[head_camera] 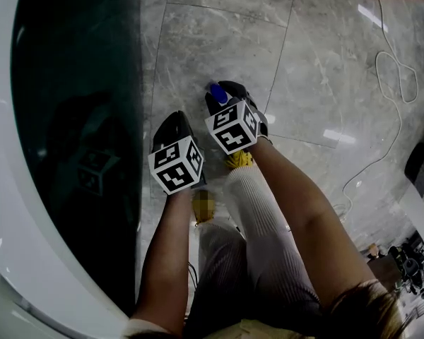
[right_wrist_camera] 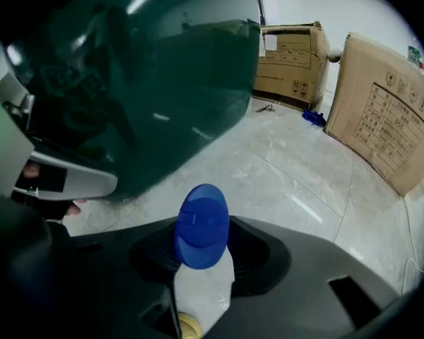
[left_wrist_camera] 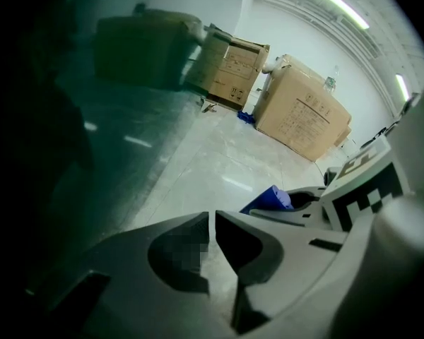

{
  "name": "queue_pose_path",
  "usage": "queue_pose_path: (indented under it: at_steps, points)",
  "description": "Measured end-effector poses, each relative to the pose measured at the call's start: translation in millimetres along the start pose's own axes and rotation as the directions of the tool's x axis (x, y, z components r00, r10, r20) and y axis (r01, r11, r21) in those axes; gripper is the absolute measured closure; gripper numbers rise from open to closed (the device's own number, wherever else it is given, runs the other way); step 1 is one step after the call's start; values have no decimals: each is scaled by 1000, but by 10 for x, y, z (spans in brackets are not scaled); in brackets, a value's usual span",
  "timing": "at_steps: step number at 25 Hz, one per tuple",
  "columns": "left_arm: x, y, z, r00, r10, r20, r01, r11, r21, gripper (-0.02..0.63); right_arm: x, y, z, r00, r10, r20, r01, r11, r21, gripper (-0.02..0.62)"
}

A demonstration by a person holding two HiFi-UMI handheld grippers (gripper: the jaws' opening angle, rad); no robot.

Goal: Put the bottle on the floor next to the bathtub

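**Right gripper clamped on the bottle, left gripper closed on nothing**

The right gripper (head_camera: 227, 90) has its two jaws closed against the sides of the bottle (right_wrist_camera: 200, 281). In the right gripper view, the white body sits squeezed between the dark pads and the round blue cap (right_wrist_camera: 201, 224) juts out past the fingertips. The bottle's long axis runs along the jaws, with the cap foremost, pointing away from the person and toward the cardboard boxes (right_wrist_camera: 290, 66) across the room.

In the head view the cap shows just at the gripper's front end, over the grey marble floor (head_camera: 219, 34). It is a little to the right of the bathtub (head_camera: 71, 119), whose dark glossy wall curves down the left side. Whether the bottle touches the floor cannot be told from any view.

The left gripper (left_wrist_camera: 212, 224) has its jaws drawn almost together, with only a thin slit between the tips and nothing held in it. It sits just beside the right gripper on the bathtub side and slightly nearer the person. In the left gripper view, the blue cap appears off to the right of the left gripper's jaws.
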State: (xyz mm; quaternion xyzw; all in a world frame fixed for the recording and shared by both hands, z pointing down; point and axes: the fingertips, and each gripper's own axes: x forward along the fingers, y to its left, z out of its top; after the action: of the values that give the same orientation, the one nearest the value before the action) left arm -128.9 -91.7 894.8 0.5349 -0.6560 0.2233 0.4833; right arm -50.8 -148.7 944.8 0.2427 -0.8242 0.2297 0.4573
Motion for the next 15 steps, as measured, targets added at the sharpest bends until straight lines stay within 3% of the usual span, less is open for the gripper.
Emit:
queue_pose_path:
  at_steps: [8,15]
  points:
    - [-1,-58,-52,1000,-15,0,15,1000,22,526,-18,66,-162,1000,9,-29,-9,1000,-21,430]
    - [11,-55,-155,1000,-13,-12,14,1000,27,526,-43,126,-160,1000,19,7,-19,999,-50,430]
